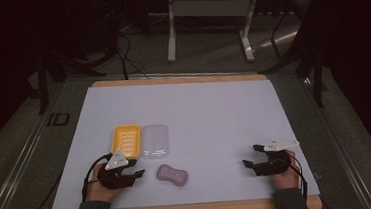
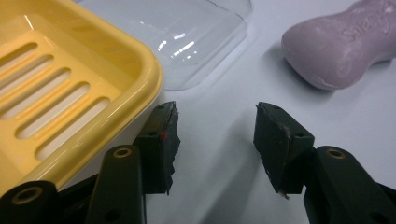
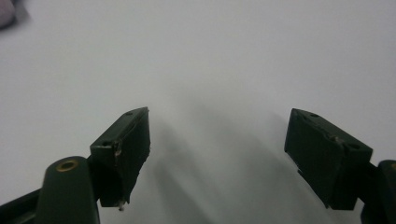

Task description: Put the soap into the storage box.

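Observation:
A mauve, waisted bar of soap [image 1: 172, 174] lies on the pale mat near the front edge. Behind it, side by side, sit a yellow slotted soap dish [image 1: 125, 139] and a clear plastic lid [image 1: 156, 141]. My left gripper [image 1: 136, 168] rests low just left of the soap, in front of the dish. Its jaws stand apart with only bare mat between them. In the left gripper view [image 2: 215, 135] the dish [image 2: 56, 93] touches or nearly touches the left jaw, with the lid [image 2: 187, 37] ahead and the soap [image 2: 341, 46] at upper right. My right gripper [image 1: 251, 155] is open over bare mat [image 3: 219, 154].
The pale mat [image 1: 214, 112] covers a wooden table with edges visible at front and back. Beyond the table stand white desk legs [image 1: 171, 40] and trailing cables on a dark floor. An edge of the soap [image 3: 5, 14] shows in the far corner of the right gripper view.

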`<state>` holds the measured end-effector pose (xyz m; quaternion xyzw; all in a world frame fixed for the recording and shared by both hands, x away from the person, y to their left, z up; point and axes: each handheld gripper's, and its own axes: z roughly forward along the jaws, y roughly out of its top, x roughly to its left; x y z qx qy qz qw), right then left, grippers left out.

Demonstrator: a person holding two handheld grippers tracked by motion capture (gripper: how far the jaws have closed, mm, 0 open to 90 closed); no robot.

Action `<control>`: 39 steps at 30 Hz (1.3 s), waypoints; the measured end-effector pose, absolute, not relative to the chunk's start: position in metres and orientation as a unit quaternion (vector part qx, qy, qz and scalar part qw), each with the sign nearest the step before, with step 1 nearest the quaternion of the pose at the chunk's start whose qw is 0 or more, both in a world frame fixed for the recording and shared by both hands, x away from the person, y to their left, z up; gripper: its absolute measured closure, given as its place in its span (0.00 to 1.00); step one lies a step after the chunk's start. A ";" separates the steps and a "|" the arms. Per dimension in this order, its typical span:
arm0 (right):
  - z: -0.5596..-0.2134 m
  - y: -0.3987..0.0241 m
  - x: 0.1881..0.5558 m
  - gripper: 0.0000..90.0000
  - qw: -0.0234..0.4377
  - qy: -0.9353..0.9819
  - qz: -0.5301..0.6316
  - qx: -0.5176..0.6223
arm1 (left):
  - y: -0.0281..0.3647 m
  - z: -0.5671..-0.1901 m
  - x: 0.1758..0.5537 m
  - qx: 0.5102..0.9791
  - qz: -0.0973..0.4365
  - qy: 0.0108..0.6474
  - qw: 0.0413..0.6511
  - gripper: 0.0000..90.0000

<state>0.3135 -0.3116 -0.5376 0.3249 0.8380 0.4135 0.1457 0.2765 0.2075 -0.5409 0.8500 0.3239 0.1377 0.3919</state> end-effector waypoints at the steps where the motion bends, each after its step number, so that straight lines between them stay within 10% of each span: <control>1: -0.537 -0.313 0.312 0.24 0.148 0.833 0.423 0.323 | 0.207 -0.541 0.276 0.850 0.142 0.323 0.391 0.54; 39: -0.537 -0.311 0.305 0.24 0.174 0.836 0.426 0.300 | 0.203 -0.508 0.266 0.851 0.156 0.293 0.408 0.48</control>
